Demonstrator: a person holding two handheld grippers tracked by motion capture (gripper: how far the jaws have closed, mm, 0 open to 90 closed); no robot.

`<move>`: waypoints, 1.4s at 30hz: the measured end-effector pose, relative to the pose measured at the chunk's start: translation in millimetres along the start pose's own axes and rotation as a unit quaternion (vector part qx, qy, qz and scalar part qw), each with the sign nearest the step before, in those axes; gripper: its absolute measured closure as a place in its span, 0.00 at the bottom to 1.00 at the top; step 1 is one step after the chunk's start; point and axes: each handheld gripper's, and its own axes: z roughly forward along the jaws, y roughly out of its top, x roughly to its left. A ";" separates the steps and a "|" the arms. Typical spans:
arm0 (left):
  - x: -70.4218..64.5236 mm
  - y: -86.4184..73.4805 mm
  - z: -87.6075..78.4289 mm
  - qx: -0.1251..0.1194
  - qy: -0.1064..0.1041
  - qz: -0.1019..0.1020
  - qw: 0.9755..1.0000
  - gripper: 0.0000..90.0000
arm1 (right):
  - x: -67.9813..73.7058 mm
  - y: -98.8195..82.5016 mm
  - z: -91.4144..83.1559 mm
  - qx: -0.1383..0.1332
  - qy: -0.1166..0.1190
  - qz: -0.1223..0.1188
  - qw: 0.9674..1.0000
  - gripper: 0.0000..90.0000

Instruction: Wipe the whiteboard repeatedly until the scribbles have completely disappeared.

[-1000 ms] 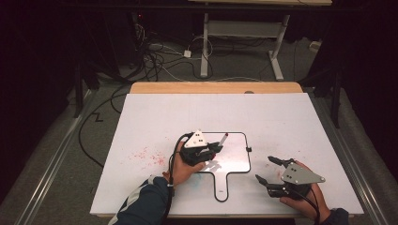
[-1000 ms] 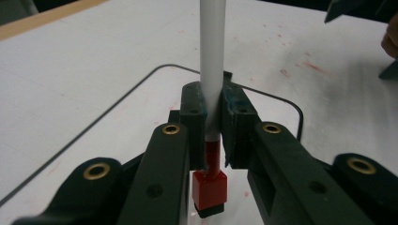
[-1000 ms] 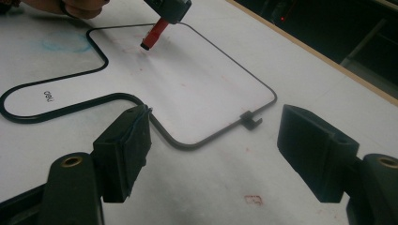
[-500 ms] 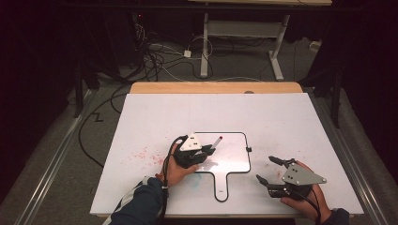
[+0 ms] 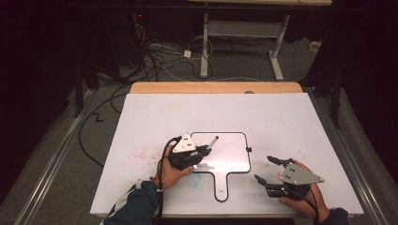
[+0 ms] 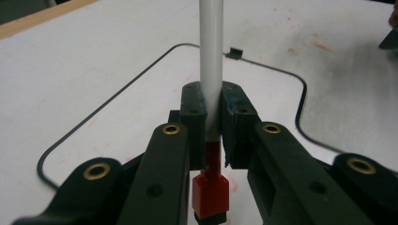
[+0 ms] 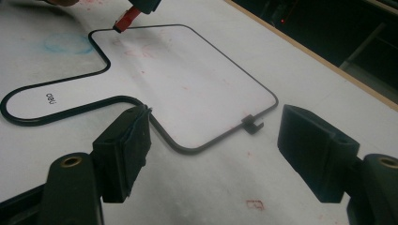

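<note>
Near the front edge of the white table [image 5: 141,122], left of centre, the left gripper [image 5: 201,152] has its jaws pressed tight on a red-capped marker [image 6: 210,84]. In the left gripper view the white barrel runs up between the two pads and the red end sits low, next to the camera. From the high view the marker angles up and to the right, over the left part of the paddle-shaped whiteboard [image 5: 230,161], a white panel with a thin black rim and a short handle that points to the table's front edge. Faint red smears mark the table left of the panel.

At the front right corner, the right gripper [image 5: 271,169] rests with its jaws spread wide and nothing between them, just right of the panel and apart from it. In its own view the panel's black rim and a small clip [image 7: 252,123] lie just ahead of its pads.

The step in hand looks like readying the marker to write on the panel. The next move probably calls for the right gripper to steady the panel or pull the cap, while the left brings the writing end down onto the white face without slipping in the grip.
</note>
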 end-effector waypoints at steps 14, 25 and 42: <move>0.4 -9.7 10.9 0.044 -0.014 -0.009 0.999 0.88 | -0.6 -2.3 -1.6 0.004 0.000 0.001 1.000 0.29; 2.9 -1.4 -9.7 0.010 0.010 -0.007 1.000 0.88 | -1.0 0.3 -1.7 -0.001 -0.002 0.000 1.000 0.29; -20.4 19.9 -0.5 -0.043 0.002 0.023 0.999 0.87 | -27.6 35.6 31.7 -0.020 0.063 0.108 0.992 0.34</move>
